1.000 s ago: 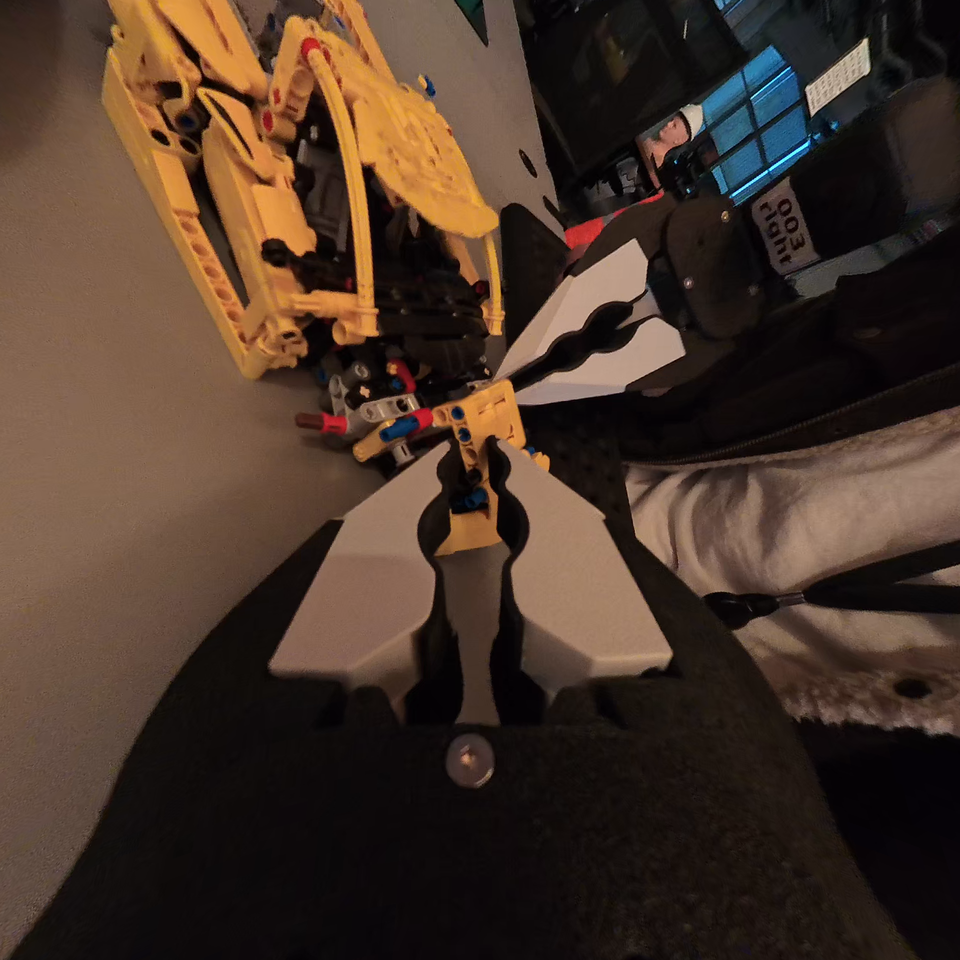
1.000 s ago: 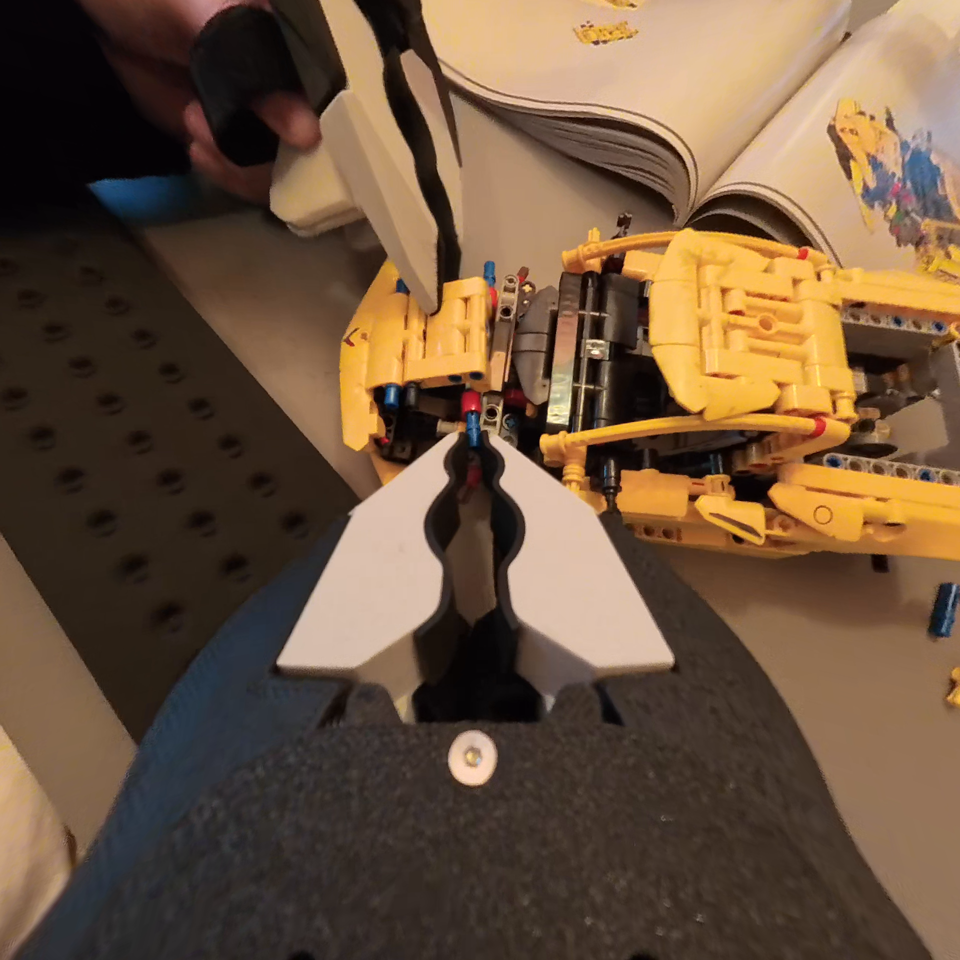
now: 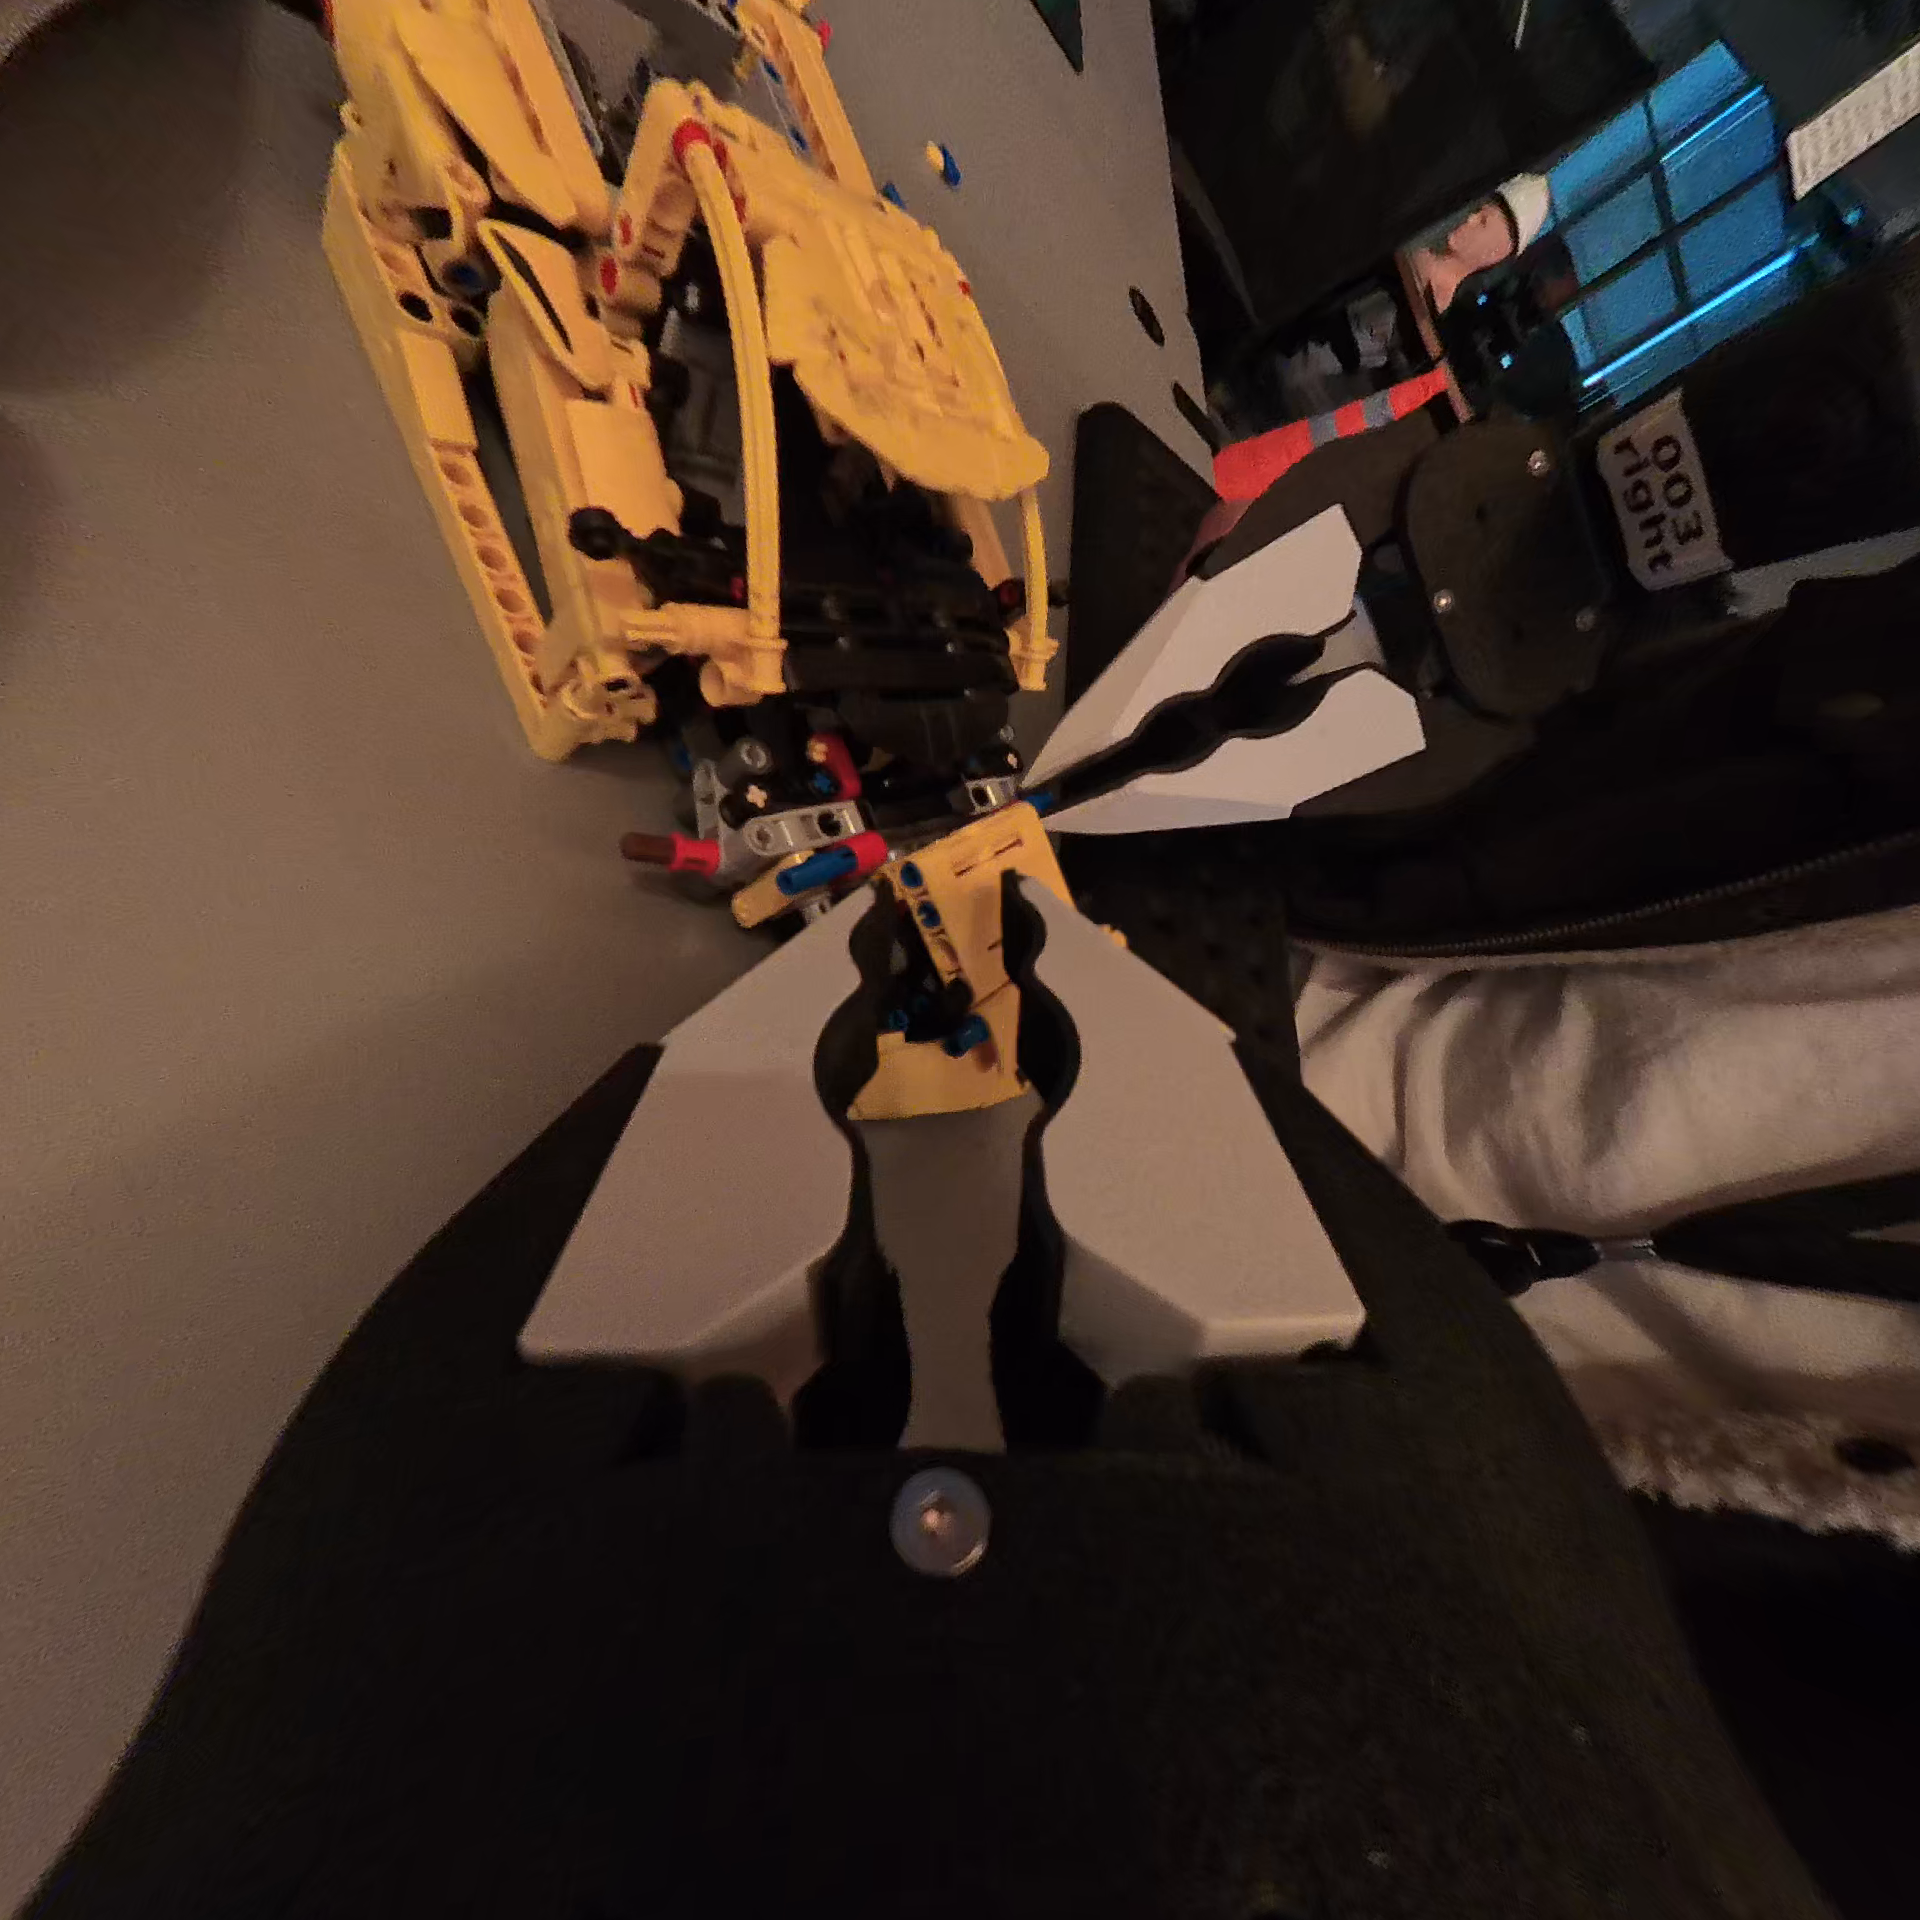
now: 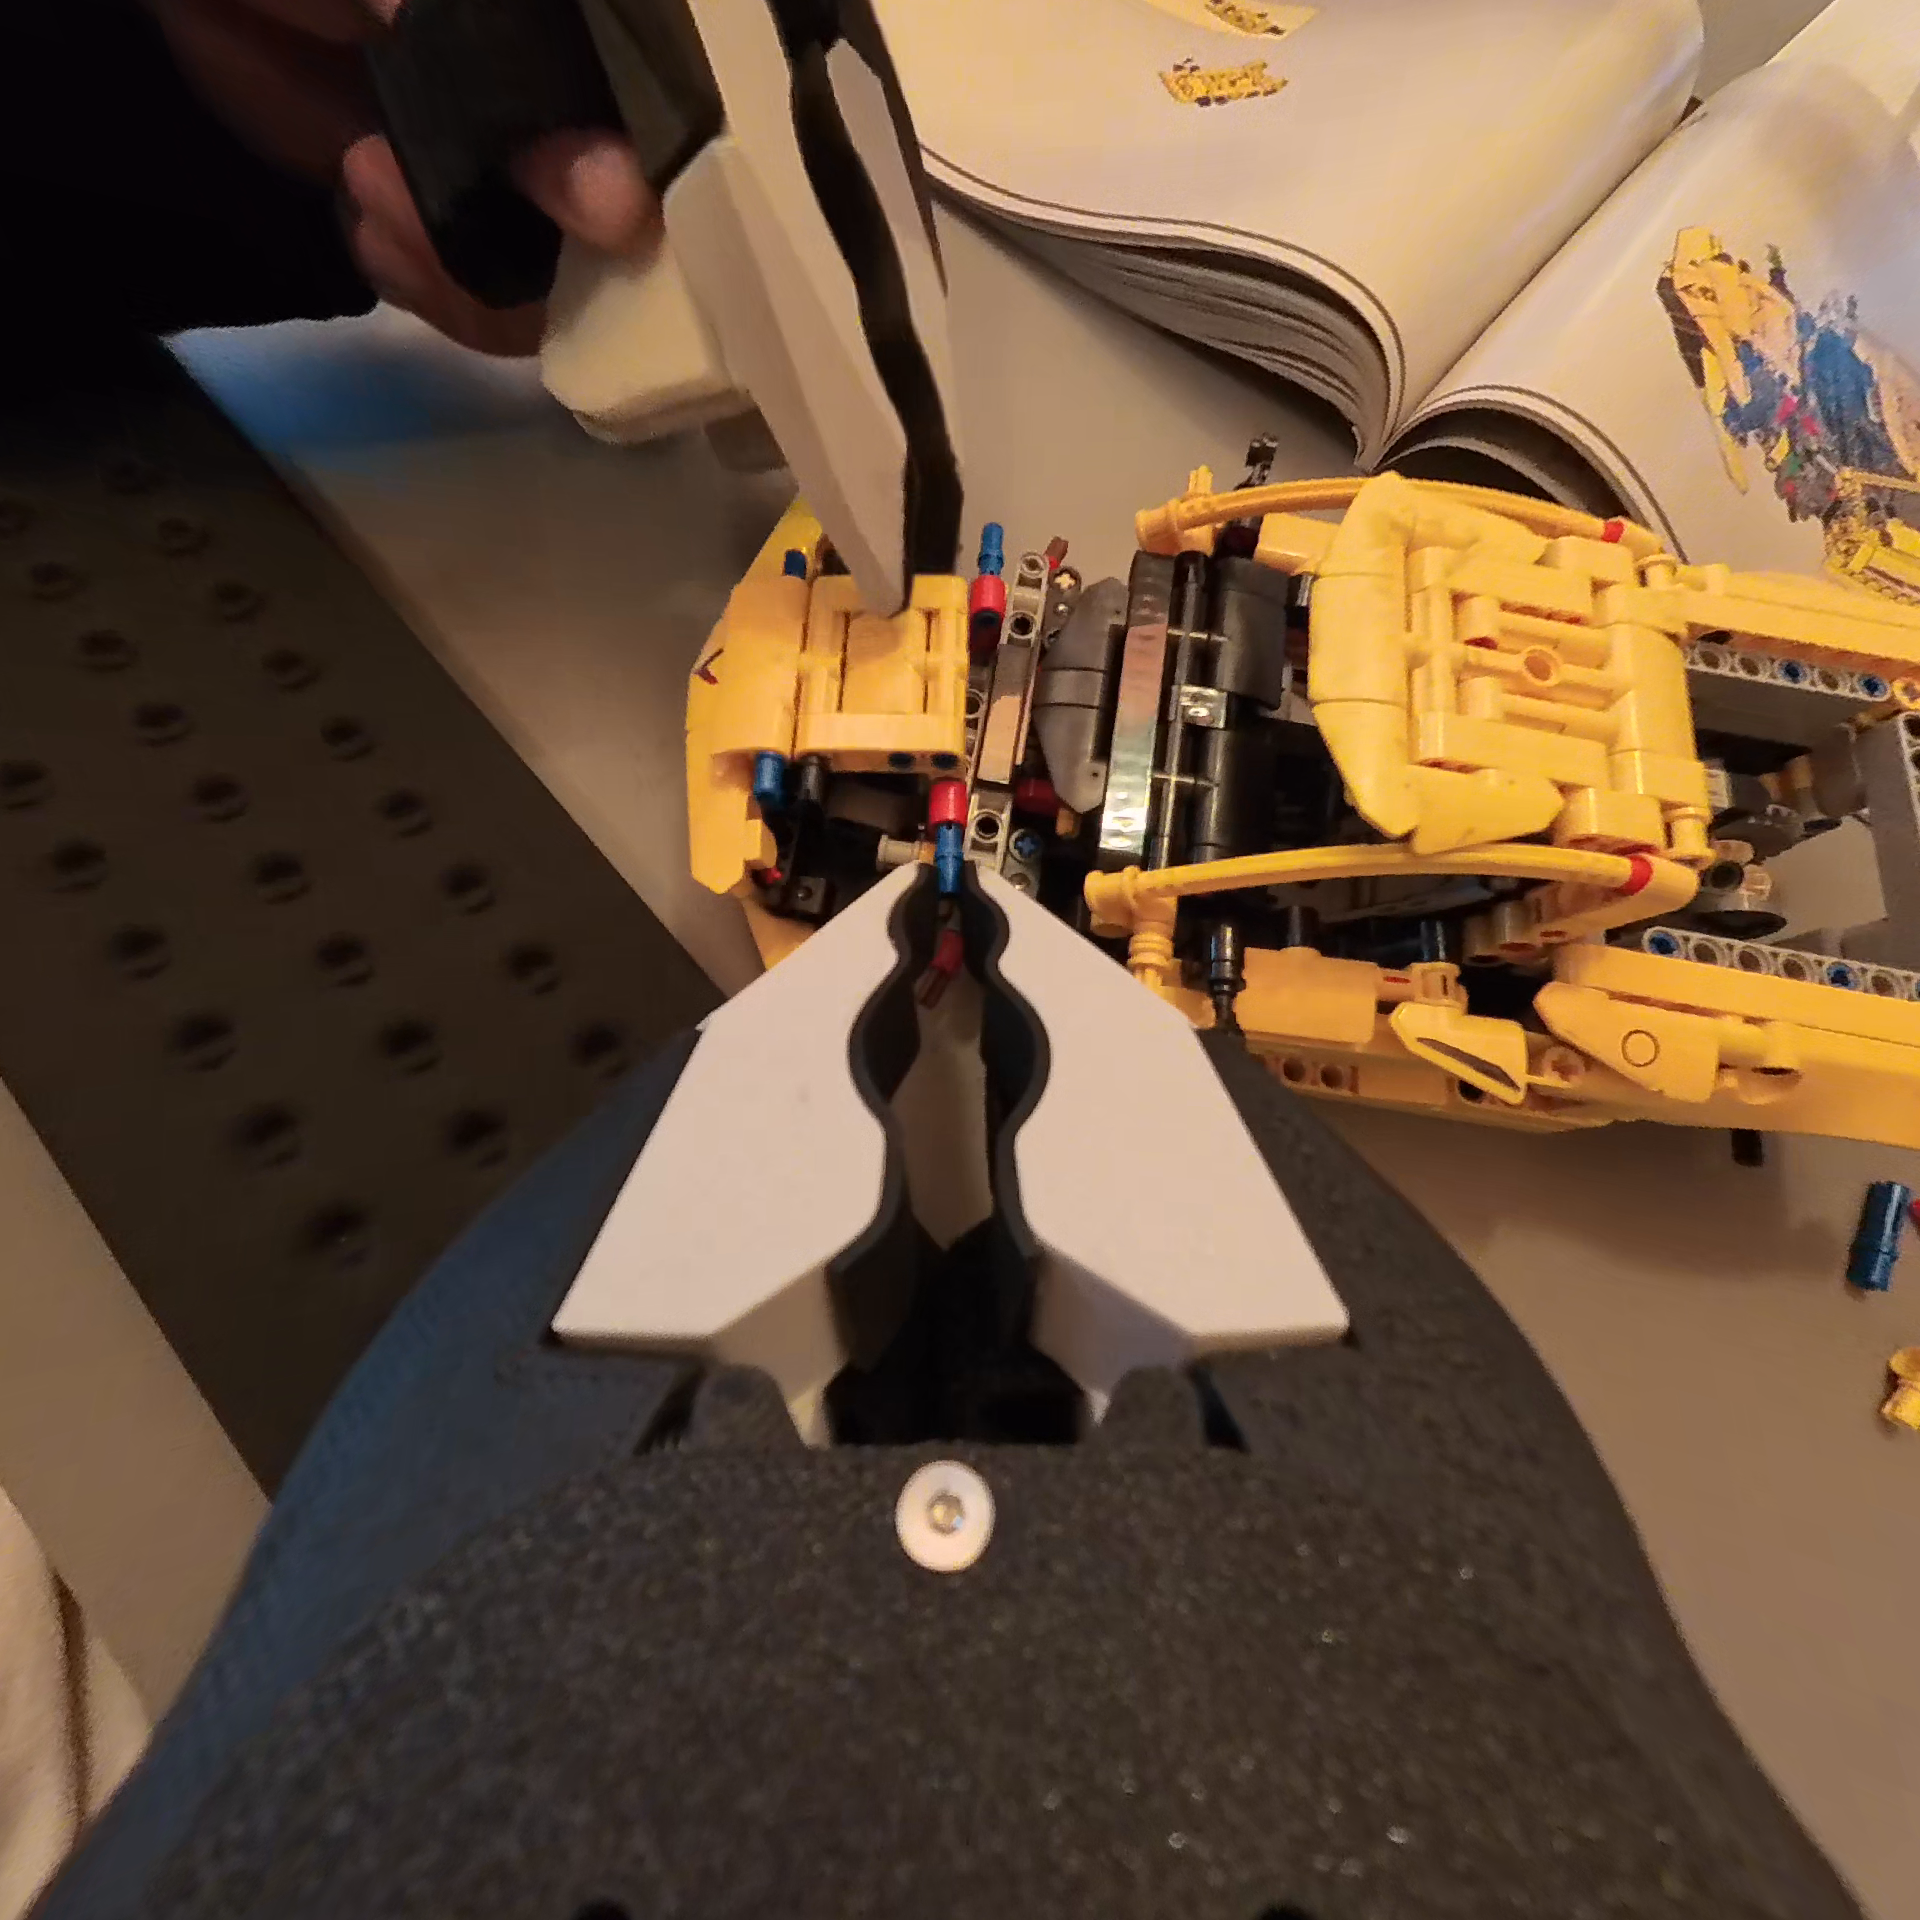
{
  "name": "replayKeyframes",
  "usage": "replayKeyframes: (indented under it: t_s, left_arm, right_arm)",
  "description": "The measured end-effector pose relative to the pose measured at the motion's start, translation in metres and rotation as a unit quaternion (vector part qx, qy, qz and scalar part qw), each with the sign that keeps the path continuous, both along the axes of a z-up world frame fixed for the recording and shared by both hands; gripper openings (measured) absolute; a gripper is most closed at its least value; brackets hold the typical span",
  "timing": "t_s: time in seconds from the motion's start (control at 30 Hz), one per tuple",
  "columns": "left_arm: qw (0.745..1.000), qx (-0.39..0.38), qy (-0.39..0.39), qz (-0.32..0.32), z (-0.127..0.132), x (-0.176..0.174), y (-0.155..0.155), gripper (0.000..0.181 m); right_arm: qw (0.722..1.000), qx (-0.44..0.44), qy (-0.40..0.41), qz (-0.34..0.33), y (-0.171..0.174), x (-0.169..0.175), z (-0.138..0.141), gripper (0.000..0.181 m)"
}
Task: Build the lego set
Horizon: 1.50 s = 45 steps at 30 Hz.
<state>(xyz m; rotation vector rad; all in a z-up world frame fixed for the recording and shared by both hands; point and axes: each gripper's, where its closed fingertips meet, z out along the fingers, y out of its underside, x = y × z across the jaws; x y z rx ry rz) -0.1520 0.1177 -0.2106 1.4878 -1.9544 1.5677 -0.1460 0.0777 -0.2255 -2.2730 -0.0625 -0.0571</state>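
We are seeing the yellow lego model (image 4: 1403,790) lying across the middle and right of the right wrist frame, much as a second ago; our hold is unchanged, so the pin is probably not seated yet. The left gripper (image 3: 940,894) is clamping the yellow end block (image 3: 961,966) at centre frame, part-closed around it. The right gripper (image 4: 948,883), nearly shut, is pinching the blue pin (image 4: 945,857) at the model's near end.
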Motion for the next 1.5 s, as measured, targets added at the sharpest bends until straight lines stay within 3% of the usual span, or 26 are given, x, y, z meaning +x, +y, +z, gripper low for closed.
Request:
replayKeyframes:
  t_s: [0.53,0.83,1.0,1.23,1.5]
  left_arm:
    - [0.997,0.046,-0.055,0.018,-0.002,0.008,0.001,0.014]
    - [0.993,0.078,-0.078,0.035,-0.005,0.010,0.003,0.011]
    - [0.993,0.080,-0.078,0.050,-0.003,0.011,0.005,0.011]
    - [0.984,0.125,-0.109,0.070,0.003,0.005,-0.005,0.039]
    - [0.961,0.225,-0.115,0.113,-0.008,0.005,-0.011,0.046]
  right_arm:
    - [1.000,-0.005,-0.002,0.000,0.003,0.001,0.000,0.003]
    - [0.998,-0.008,-0.063,-0.005,0.004,0.001,-0.001,0.003]
    - [1.000,-0.002,0.013,-0.010,0.005,0.001,0.000,0.003]
    - [1.000,-0.004,0.014,-0.015,0.005,0.002,0.000,0.003]
    - [1.000,-0.005,0.011,-0.019,0.005,0.002,0.000,0.003]
